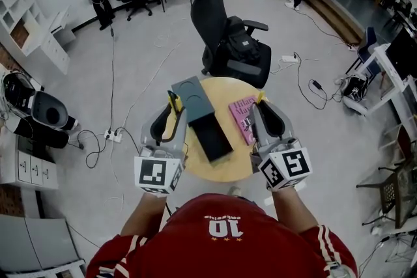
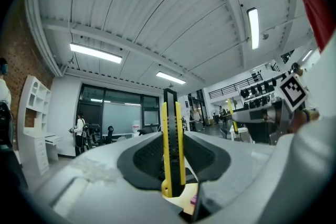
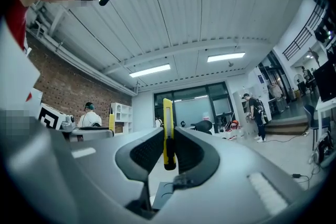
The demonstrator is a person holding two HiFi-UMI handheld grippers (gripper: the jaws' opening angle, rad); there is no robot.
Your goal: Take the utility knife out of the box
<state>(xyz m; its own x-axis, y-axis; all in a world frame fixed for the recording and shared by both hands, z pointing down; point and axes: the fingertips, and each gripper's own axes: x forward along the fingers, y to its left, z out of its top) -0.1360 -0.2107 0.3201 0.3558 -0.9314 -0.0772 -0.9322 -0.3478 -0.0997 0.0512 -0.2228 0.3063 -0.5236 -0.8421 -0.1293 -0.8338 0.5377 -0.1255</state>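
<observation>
Both grippers are held level above a round wooden table (image 1: 228,169), and each has its own knife. My left gripper (image 1: 172,105) is shut on a wide yellow and black utility knife (image 2: 170,147) that stands upright between its pads. Between the pads of my right gripper (image 1: 260,105), which is shut, stands a slimmer yellow utility knife (image 3: 167,134). The dark box (image 1: 202,118) lies open on the table between the two grippers, its lid (image 1: 191,94) at the far end. The inside of the tray (image 1: 213,138) looks dark, and I cannot make out its contents.
A pink book (image 1: 242,115) lies on the table right of the box. A black office chair (image 1: 229,36) with a bag stands just beyond the table. Cables and a power strip (image 1: 113,135) lie on the floor to the left. Other people stand far across the room.
</observation>
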